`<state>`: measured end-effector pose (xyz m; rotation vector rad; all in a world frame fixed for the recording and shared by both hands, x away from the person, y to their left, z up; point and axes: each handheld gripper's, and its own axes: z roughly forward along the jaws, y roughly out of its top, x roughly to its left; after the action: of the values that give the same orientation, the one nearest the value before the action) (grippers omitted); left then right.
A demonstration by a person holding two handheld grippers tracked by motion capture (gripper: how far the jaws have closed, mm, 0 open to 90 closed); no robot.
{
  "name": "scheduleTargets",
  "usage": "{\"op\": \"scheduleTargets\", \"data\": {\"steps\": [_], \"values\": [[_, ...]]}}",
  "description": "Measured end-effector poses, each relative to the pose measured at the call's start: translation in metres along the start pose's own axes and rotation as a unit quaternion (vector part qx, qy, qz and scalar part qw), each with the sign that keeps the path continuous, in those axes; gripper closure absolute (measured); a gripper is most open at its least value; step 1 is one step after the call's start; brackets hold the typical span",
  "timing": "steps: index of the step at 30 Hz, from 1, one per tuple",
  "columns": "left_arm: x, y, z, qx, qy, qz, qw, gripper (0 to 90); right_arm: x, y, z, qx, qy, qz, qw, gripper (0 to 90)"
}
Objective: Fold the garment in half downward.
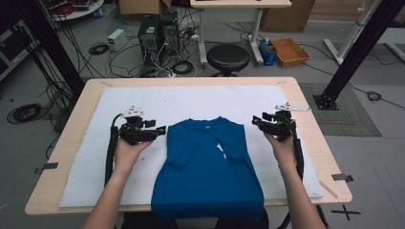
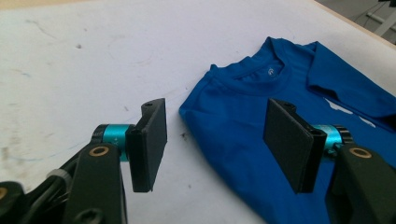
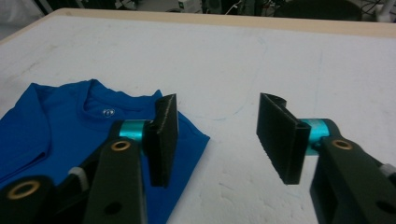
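The blue T-shirt (image 1: 208, 167) lies flat in the middle of the table, on a white mat (image 1: 95, 157), collar away from us and both sleeves folded in across the chest; its hem hangs just over the near edge. We read this as a fold partway done, with the sleeves in and the body still at full length. Our left claw (image 1: 160, 130) hovers just beside the shirt's left shoulder, released, nothing between its jaws; in the left gripper view the shoulder edge sits under the gap. Our right claw (image 1: 256, 120) stands near the right shoulder, also released and empty. Next, we judge, each claw must drop onto its shoulder corner, pinch both layers cleanly, and move in step.
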<state>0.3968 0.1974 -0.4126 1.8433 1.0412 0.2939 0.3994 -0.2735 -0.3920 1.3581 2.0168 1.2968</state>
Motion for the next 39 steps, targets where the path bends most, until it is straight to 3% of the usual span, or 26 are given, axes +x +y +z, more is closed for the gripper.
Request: {"op": "scheduleTargets", "data": {"steps": [6, 7, 9, 13, 18, 20, 23, 27, 29, 32, 33, 34, 37, 39], "values": [[0.002, 0.005, 0.028, 0.029, 0.013, -0.007, 0.9995, 41.2, 0.005, 0.0, 0.03, 0.037, -0.004, -0.006, 0.9993, 58.2], [0.003, 0.005, 0.031, 0.025, 0.013, -0.007, 0.9996, 42.0, 0.005, 0.0, 0.035, 0.045, -0.006, -0.006, 0.999, 59.5], [0.004, 0.006, 0.036, 0.023, 0.014, -0.008, 0.9996, 45.5, 0.005, -0.001, 0.044, 0.058, -0.01, 0.0, 0.9982, 60.4], [0.003, 0.014, 0.05, 0.047, 0.024, -0.004, 0.9986, 46.8, 0.007, -0.002, 0.061, 0.087, -0.016, 0.007, 0.996, 62.2], [0.004, 0.017, 0.066, 0.081, 0.041, -0.013, 0.9958, 49.0, 0.017, -0.003, 0.082, 0.119, -0.041, -0.019, 0.9918, 63.8], [0.004, 0.015, 0.071, 0.089, 0.04, -0.011, 0.9952, 49.6, 0.018, -0.003, 0.084, 0.121, -0.041, -0.023, 0.9916, 64.3], [0.004, 0.012, 0.076, 0.098, 0.048, -0.005, 0.994, 51.8, 0.019, -0.007, 0.092, 0.141, -0.048, -0.034, 0.9883, 64.6], [0.002, 0.012, 0.077, 0.101, 0.047, 0.007, 0.9938, 60.5, 0.021, -0.006, 0.095, 0.139, -0.041, -0.05, 0.9882, 68.3], [-0.003, 0.012, 0.078, 0.105, 0.063, 0.027, 0.9921, 62.1, 0.025, -0.007, 0.097, 0.143, -0.044, -0.065, 0.9865, 71.3], [-0.008, 0.012, 0.08, 0.107, 0.081, 0.046, 0.9898, 69.3, 0.027, -0.007, 0.097, 0.143, -0.036, -0.071, 0.9866, 80.9], [-0.008, 0.013, 0.08, 0.11, 0.079, 0.052, 0.9893, 80.2, 0.028, -0.007, 0.098, 0.141, -0.037, -0.074, 0.9865, 83.2], [-0.009, 0.012, 0.08, 0.11, 0.072, 0.053, 0.9899, 80.2, 0.028, -0.007, 0.098, 0.141, -0.037, -0.074, 0.9865, 83.2], [-0.011, 0.013, 0.081, 0.11, 0.077, 0.064, 0.9889, 84.9, 0.028, -0.006, 0.097, 0.136, -0.038, -0.065, 0.9877, 84.8], [-0.01, 0.013, 0.08, 0.105, 0.075, 0.062, 0.9897, 85.7, 0.027, -0.005, 0.095, 0.127, -0.036, -0.058, 0.9895, 85.0]]}}
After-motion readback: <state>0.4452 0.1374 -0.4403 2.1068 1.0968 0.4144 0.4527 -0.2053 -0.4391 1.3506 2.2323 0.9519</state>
